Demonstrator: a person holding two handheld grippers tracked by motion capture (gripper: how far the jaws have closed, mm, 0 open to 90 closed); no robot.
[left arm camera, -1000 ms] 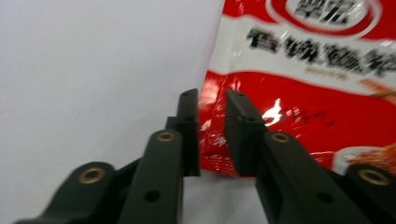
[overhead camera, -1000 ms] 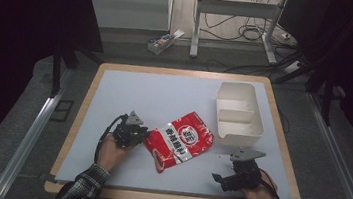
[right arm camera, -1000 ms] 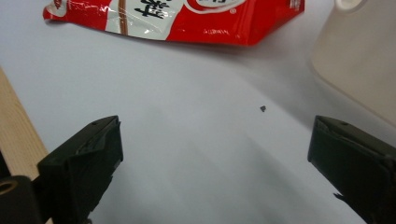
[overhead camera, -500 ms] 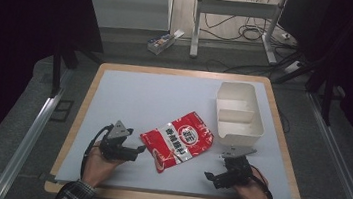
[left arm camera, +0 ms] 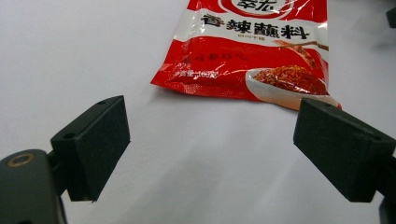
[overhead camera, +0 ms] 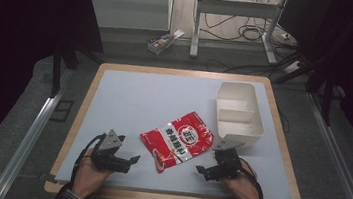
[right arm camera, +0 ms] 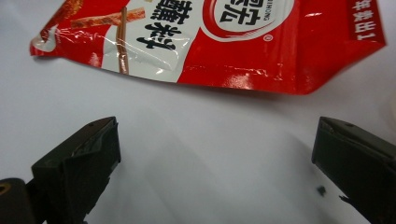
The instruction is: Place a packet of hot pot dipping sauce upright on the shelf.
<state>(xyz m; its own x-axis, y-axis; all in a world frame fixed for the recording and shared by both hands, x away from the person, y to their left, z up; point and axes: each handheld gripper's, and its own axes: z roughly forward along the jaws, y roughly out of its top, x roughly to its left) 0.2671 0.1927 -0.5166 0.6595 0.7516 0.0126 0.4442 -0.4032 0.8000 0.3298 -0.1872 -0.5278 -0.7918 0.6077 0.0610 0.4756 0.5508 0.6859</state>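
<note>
Left gripper (overhead camera: pixel 132 160): jaws just opened wide, nothing between them, just short of red seasoning packet (overhead camera: pixel 177 141). Right gripper (overhead camera: pixel 200 170): jaws wide apart, empty, near packet's other side. Packet flat on white tabletop (overhead camera: pixel 139 100), beside divided white container (overhead camera: pixel 240 113).

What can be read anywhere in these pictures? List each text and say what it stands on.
"香辣蘸料": large dark characters on the white band of the red seasoning packet, seen in the left gripper view.
Red characters in the round emblem at the packet's top: cut off, unreadable.
Small print on the red field below the band: too blurred.
White characters on the packet's red edge in the right gripper view: partly cut off, unreadable.
White divided box: no text.
</note>
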